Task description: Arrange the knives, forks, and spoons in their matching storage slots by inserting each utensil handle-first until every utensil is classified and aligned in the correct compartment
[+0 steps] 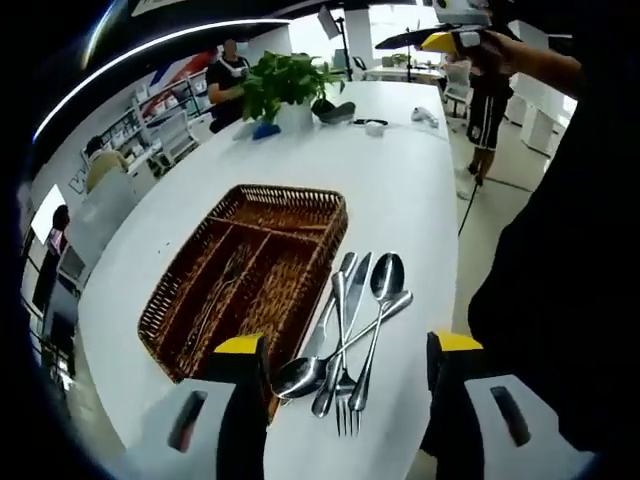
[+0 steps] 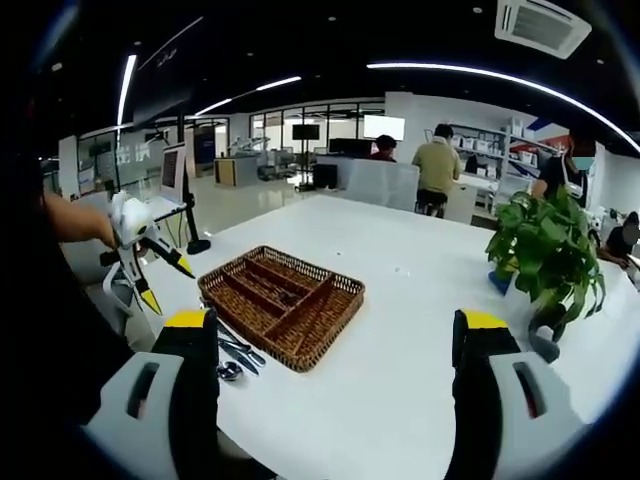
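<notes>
A large office room with ceiling lights holds a long white desk (image 1: 400,190), and on it the work is laid out.

In the left gripper view, the wicker tray (image 1: 250,280) lies at the middle of the desk, its long axis running from about 7 o'clock to 1 o'clock, with long compartments along that same line. Something thin and metallic lies in one of the compartments, but I cannot tell what it is. Just beside the tray, at its 4 o'clock side, is a loose pile of cutlery (image 1: 350,330): spoons, a fork and a knife overlap one another. The fork's tines point toward the camera at 6 o'clock. One spoon has its bowl at 12 o'clock and another lies across the pile with its bowl at 8 o'clock.

The left hand-held gripper (image 1: 345,360) hovers over the pile with its jaws wide apart, holding nothing. The right hand-held gripper (image 2: 335,340) is also spread open and empty, above bare desk beside the tray.

Farther out, a potted green plant (image 1: 285,85) stands toward the far end of the desk at 12 o'clock, with small dark objects near it. In the right gripper view this plant is at 3 o'clock. People stand and sit around the room's edges.
</notes>
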The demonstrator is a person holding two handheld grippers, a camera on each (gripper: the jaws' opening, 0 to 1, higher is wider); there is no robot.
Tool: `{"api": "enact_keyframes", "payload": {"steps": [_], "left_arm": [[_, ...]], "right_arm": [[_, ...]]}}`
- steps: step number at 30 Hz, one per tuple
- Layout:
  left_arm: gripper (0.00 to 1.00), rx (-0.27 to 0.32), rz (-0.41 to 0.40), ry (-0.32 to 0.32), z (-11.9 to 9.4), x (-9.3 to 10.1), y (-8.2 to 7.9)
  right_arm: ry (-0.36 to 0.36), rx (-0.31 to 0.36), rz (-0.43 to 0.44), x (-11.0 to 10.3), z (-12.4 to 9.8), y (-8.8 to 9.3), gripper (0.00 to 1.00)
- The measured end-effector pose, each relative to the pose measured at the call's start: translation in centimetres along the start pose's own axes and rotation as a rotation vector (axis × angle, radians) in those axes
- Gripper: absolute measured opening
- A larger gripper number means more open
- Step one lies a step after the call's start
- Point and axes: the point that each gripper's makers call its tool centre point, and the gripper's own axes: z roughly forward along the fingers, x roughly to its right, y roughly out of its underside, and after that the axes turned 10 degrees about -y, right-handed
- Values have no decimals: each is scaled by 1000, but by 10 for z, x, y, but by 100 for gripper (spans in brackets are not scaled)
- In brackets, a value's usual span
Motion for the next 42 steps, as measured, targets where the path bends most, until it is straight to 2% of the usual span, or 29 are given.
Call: {"api": "enact_keyframes", "payload": {"steps": [3,6,10,21,24,29,42], "left_arm": [[59,-22,42,10,9,3,6],[58,-24,47,16,16,6,6],[51,-40,44,37,24,9,10],[44,-60,36,71,36,17,18],[38,-101,31,101,43,24,28],[34,-133,30,133,53,33,37],[29,-174,61,185,77,51,47]], "right_arm": [[3,-2,1,2,-1,1,100],[6,2,5,5,-2,2,100],[13,2,10,8,-4,3,100],[25,3,22,10,-7,7,100],[22,3,24,10,-7,8,100],[17,-6,27,8,-6,11,100],[-1,-30,29,3,-2,15,100]]}}
